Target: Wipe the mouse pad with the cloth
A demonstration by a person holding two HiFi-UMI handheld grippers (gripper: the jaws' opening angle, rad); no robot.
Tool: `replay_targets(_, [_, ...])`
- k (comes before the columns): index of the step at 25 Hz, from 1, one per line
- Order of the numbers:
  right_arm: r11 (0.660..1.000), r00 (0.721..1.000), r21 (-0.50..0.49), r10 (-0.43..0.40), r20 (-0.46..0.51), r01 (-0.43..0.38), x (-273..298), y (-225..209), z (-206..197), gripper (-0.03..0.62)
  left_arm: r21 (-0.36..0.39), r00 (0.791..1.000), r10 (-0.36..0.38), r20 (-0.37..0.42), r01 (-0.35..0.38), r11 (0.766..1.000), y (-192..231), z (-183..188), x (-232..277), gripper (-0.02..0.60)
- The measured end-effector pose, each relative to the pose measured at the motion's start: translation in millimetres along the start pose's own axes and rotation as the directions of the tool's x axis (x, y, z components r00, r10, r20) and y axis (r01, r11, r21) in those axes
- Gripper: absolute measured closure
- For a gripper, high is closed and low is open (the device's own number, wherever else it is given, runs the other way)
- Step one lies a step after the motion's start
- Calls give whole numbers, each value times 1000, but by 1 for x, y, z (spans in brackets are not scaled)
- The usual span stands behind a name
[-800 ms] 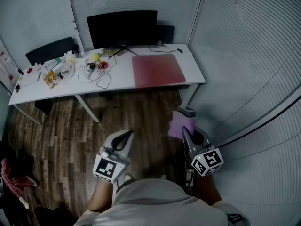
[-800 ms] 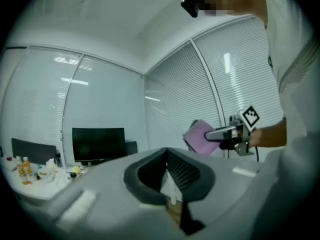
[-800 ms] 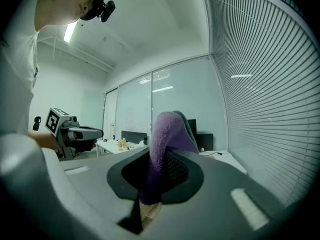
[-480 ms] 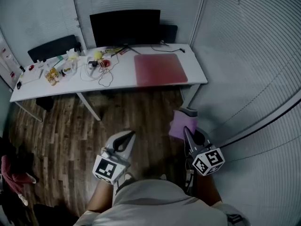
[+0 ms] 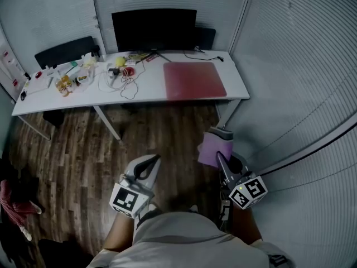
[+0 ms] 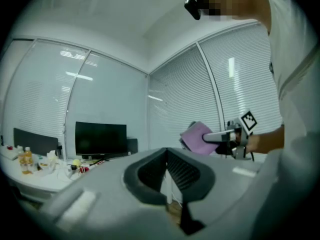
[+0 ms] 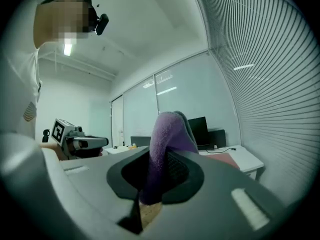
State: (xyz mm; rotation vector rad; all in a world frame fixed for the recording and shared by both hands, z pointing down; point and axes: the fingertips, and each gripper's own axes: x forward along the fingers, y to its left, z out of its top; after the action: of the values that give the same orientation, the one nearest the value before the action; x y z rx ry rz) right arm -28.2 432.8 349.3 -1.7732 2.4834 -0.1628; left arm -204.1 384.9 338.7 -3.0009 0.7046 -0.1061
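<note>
Your right gripper [image 5: 220, 135] has its jaws clamped on the purple cloth [image 5: 211, 149], which sticks up out of them in a folded wad. You hold it at waist level over the wood floor [image 5: 72, 161]. Your left gripper [image 5: 150, 161] is beside it, jaws closed tip to tip with nothing between them.

The red mouse pad [image 5: 195, 80] lies flat at the right end of the white desk [image 5: 72, 100], well apart from the cloth, with open floor between you and the desk edge. Behind the pad are a thin black cable [image 5: 203, 56] and a dark box [image 5: 204, 38]. A black monitor [image 5: 154, 29] stands to the pad's left rear. Tangled cords [image 5: 120, 82] and small clutter [image 5: 64, 84] lie left of the pad, not touching it. A blind-covered wall [image 5: 301, 66] runs close along your right side.
</note>
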Motion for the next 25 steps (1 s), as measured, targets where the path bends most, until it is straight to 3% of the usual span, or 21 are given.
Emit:
replay_targets(4, [999,1000,35,15,17,-15,15,14,-1,551,-18,1000,13,8,-13,1000,17,-3,-15,578])
replay_targets(10, [997,998,46,65,16,-66,55,55,-9,551,19,1000,20,-17,-19,1000,49,-15,-48,578])
replay_targets(17, [999,999,-11,32,-43,-32,108,95,-30,551,-22,998,27,-51,-28,999,102,-45,-92,578])
replay_targets(25, [1000,992,-12,20,-121,-21,138,93,-48,551,-65,1000,-11,-20,10,998,125,-58,-82,578])
